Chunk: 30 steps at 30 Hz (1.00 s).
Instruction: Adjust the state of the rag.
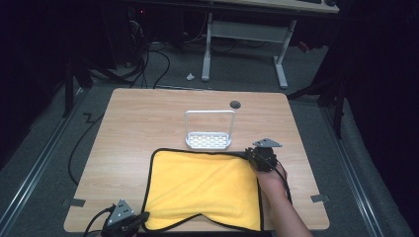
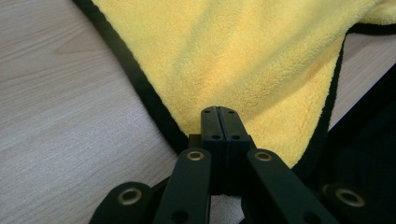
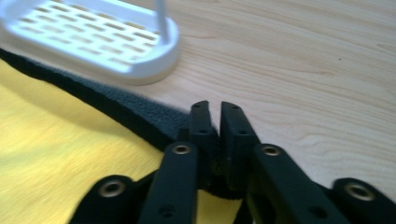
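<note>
Right now both sets of jaws are pressed together on the cloth's black edging: the left gripper point(image 2: 218, 114) pinches the near left corner, with yellow pile spreading away beyond its tips, and the right gripper point(image 3: 219, 114) bites the far right corner, a strip of dark hem caught between its tips. From above, the left gripper point(image 1: 129, 220) sits at the table's front edge and the right gripper point(image 1: 261, 158) further up, the person's forearm reaching in behind it. The yellow cloth point(image 1: 202, 190) lies nearly flat on the wooden table point(image 1: 133, 123), its near edge bowed inward in the middle, its far edge just beside the white rack point(image 1: 209, 133) standing behind it. To my eye the grip on two opposite corners is made and that's about all; no fold or lift shows yet, so whatever is to be done with the cloth is still ahead
</note>
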Motion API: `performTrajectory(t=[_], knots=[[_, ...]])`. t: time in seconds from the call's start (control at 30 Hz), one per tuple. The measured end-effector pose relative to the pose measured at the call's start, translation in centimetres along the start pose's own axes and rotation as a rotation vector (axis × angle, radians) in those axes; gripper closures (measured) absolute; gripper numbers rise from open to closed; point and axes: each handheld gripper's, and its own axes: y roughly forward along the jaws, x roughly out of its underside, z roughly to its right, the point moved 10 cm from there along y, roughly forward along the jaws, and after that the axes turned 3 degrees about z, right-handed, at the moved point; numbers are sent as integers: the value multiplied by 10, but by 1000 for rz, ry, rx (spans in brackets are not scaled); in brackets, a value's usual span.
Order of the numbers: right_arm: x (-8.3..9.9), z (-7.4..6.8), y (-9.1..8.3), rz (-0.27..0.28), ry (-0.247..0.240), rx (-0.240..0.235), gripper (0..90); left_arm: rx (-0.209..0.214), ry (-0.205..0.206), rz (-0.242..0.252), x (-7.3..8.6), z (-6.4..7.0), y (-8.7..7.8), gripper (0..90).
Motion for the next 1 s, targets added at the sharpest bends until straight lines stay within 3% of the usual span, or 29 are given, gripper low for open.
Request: performTrajectory(t=[0.07, 0.17, 0.2, 0.23, 0.27, 0.3, 0.33, 0.4, 0.43, 0.47, 0.6, 0.63, 0.8, 0.83, 0.9, 0.93, 0.97, 1.0], knots=[[-5, 7, 0, 12, 27, 11, 671, 6, -12, 6, 0, 0, 0, 900], [-14, 11, -22, 64, 11, 40, 618, 7, -20, 1, 0, 0, -1, 900], [-14, 11, -22, 64, 11, 40, 618, 14, -26, 22, -3, 3, -5, 900], [-14, 7, -38, 84, 4, 21, 619, 35, -13, 52, -9, 10, -10, 900], [-3, -8, -62, 93, -38, -33, 648, 55, 5, 69, -13, 19, -11, 900], [8, -18, -71, 83, -61, -65, 660, 75, 63, 41, -11, 37, -7, 900], [8, -18, -71, 83, -61, -65, 660, 75, 63, 41, -11, 37, -7, 900], [32, -34, -80, 50, -104, -99, 665, 89, 99, 0, -5, 49, 4, 896], [48, -42, -83, 34, -110, -106, 665, 90, 113, -25, -1, 52, 10, 794], [52, -44, -85, 35, -105, -109, 665, 96, 118, -15, -1, 54, 13, 783], [60, -45, -84, 44, -79, -113, 666, 93, 136, 8, -1, 50, 14, 842], [65, -46, -82, 41, -61, -119, 673, 105, 125, 4, -1, 50, 14, 888], [77, -45, -78, 5, -60, -121, 708, 138, 131, -41, 7, 52, 4, 898], [84, -41, -76, -24, -69, -101, 710, 151, 117, -54, 12, 52, -1, 898], [89, -38, -76, -32, -55, -108, 708, 221, 44, -37, 22, 51, -15, 890], [89, -38, -77, -37, -51, -109, 707, 226, 16, -24, 20, 48, -18, 868], [89, -38, -77, -37, -51, -109, 707, 226, 16, -24, 20, 48, -18, 794], [89, -37, -77, -38, -55, -102, 704, 238, -10, 5, 15, 46, -22, 794]])
